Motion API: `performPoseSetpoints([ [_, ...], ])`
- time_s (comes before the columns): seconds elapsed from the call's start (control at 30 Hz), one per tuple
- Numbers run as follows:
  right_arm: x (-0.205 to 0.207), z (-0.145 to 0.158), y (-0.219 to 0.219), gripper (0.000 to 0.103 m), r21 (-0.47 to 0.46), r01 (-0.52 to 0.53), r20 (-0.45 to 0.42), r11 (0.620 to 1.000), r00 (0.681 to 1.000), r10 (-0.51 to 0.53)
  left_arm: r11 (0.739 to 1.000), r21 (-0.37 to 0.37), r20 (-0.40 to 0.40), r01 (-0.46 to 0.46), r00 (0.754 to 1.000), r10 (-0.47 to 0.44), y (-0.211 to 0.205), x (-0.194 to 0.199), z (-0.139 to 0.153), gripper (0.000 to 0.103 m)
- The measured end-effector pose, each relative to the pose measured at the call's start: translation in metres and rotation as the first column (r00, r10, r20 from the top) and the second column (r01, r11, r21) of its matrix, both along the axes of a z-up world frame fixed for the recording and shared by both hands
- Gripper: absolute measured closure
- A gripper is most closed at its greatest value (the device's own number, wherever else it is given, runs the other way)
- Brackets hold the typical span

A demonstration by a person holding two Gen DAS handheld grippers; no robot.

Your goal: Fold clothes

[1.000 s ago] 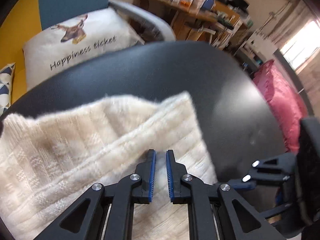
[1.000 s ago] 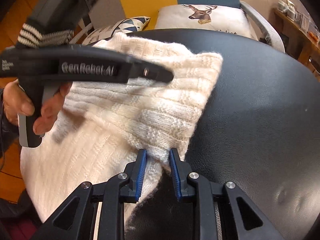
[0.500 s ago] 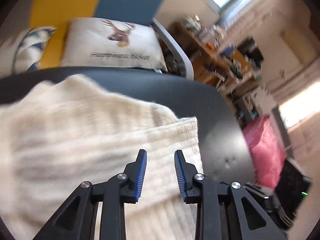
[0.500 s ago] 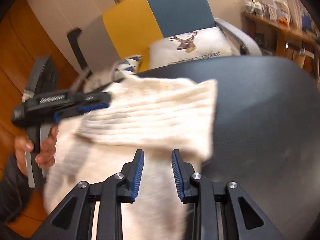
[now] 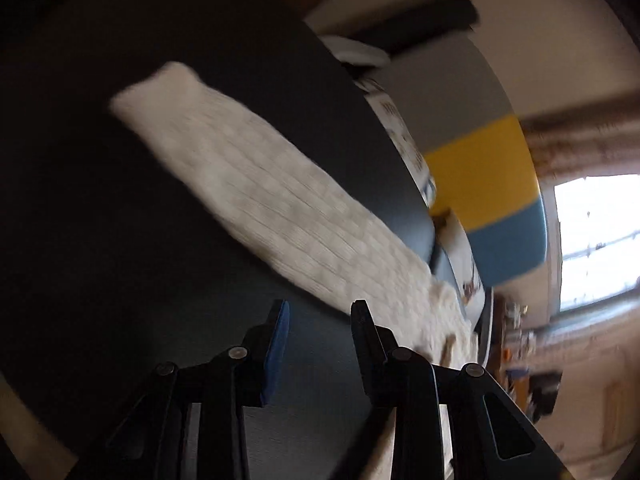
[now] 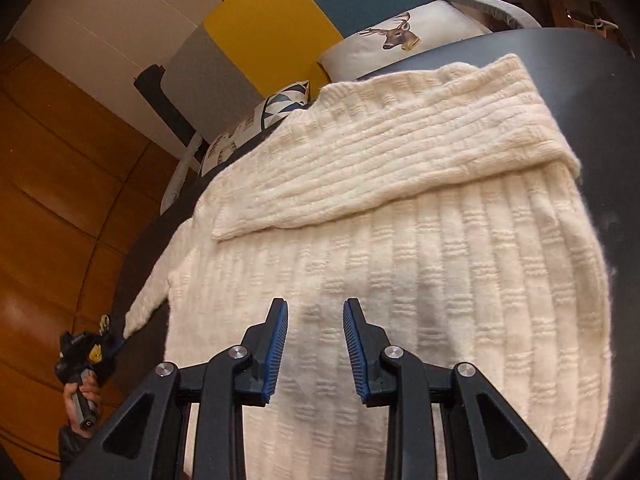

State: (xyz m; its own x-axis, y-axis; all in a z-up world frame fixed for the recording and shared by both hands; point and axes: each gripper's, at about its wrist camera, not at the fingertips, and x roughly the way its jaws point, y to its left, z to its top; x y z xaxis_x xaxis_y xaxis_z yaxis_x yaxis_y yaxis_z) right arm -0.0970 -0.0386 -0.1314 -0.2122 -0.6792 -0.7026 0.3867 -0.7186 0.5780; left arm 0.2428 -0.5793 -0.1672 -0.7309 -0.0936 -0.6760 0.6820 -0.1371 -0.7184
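A cream knit sweater [image 6: 420,260] lies flat on the round black table [image 6: 600,92]. One sleeve [image 6: 380,152] is folded across its upper part. The other sleeve [image 6: 148,304] stretches out to the left. My right gripper [image 6: 316,308] hovers open over the sweater's body with nothing between its fingers. In the blurred, rolled left wrist view, my left gripper [image 5: 320,312] is open over bare table [image 5: 120,260], just beside the outstretched sleeve [image 5: 272,200]. The right wrist view shows this left gripper [image 6: 114,344] small at the far left, near the cuff, held by a hand [image 6: 82,394].
Behind the table stands a sofa with grey, yellow and blue panels [image 6: 276,28], with a deer cushion [image 6: 404,36] and a patterned cushion [image 6: 280,104] on it. Wooden panelling [image 6: 48,200] fills the left. A bright window [image 5: 592,240] is at the right of the left wrist view.
The left gripper opened, swung left off the folded sleeve and rolled, ending beside the outstretched sleeve. The right gripper let go of the sweater's edge, opened wider and drew back over the body.
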Motion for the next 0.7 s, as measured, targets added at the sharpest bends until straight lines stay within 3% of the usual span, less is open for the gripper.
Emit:
performPoseSetpoints([
  [0.07,0.003,0.005,-0.01,0.074,-0.012,0.007,0.003,1.0,1.0,-0.007,0.991,0.071,-0.029,-0.114,0.993,0.117,-0.032,0.04,-0.015,0.071],
  [0.2,0.011,0.018,-0.028,0.074,0.019,-0.007,-0.035,1.0,0.999,0.008,0.962,0.154,-0.062,-0.227,0.969,0.238,-0.07,0.076,-0.035,0.071],
  [0.37,0.02,0.028,-0.04,0.074,0.063,-0.029,-0.077,0.998,0.996,0.034,0.935,0.235,-0.079,-0.266,0.953,0.291,-0.092,0.076,-0.058,0.071],
  [0.63,0.017,0.026,-0.046,0.073,0.09,-0.025,-0.082,0.996,0.996,0.033,0.914,0.265,-0.108,-0.307,0.932,0.345,-0.108,0.055,-0.067,0.071],
  [0.7,0.015,0.023,-0.046,0.073,0.099,-0.021,-0.077,0.995,0.997,0.029,0.895,0.293,-0.12,-0.337,0.916,0.384,-0.108,0.056,-0.071,0.071],
])
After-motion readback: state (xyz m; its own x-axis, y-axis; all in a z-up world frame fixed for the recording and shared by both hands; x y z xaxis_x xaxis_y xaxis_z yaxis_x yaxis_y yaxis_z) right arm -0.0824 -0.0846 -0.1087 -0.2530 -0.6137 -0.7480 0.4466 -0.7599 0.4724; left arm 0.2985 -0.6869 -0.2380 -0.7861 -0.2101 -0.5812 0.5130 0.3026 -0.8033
